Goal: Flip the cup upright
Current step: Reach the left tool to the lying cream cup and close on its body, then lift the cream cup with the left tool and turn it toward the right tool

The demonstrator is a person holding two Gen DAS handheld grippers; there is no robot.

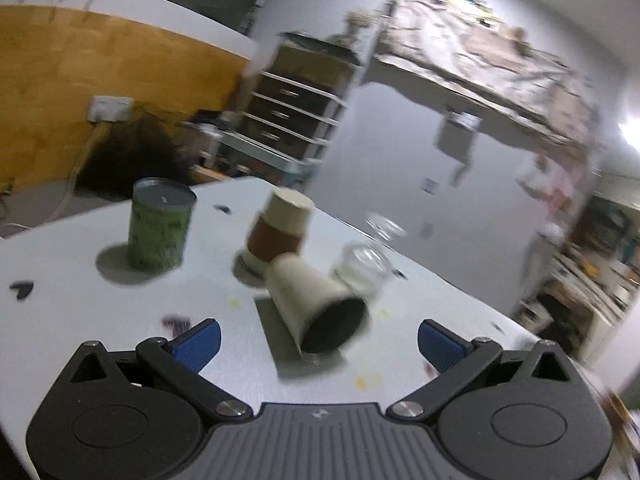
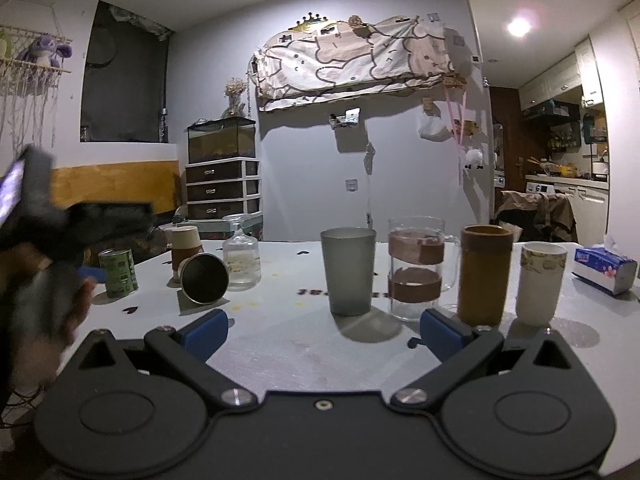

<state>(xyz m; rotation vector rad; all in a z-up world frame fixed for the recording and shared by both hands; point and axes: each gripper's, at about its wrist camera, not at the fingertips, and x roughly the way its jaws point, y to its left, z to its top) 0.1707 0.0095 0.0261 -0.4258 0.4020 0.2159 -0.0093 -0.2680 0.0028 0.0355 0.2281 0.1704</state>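
A cream paper cup (image 1: 316,304) lies on its side on the white table (image 1: 120,320), its dark mouth facing my left gripper (image 1: 320,340). That gripper is open, with blue pads either side of the cup's mouth and a little short of it, not touching. The same cup shows in the right wrist view (image 2: 204,278) at the left, with the left gripper (image 2: 86,274) blurred beside it. My right gripper (image 2: 322,330) is open and empty, low over the table in front of a grey tumbler (image 2: 349,270).
A green can (image 1: 158,226), a cream cup with a brown sleeve (image 1: 280,226) and a small glass jar (image 1: 362,268) stand close behind the lying cup. A glass mug (image 2: 418,268), a brown cylinder (image 2: 485,274), a white cup (image 2: 540,282) and a tissue pack (image 2: 604,268) stand to the right.
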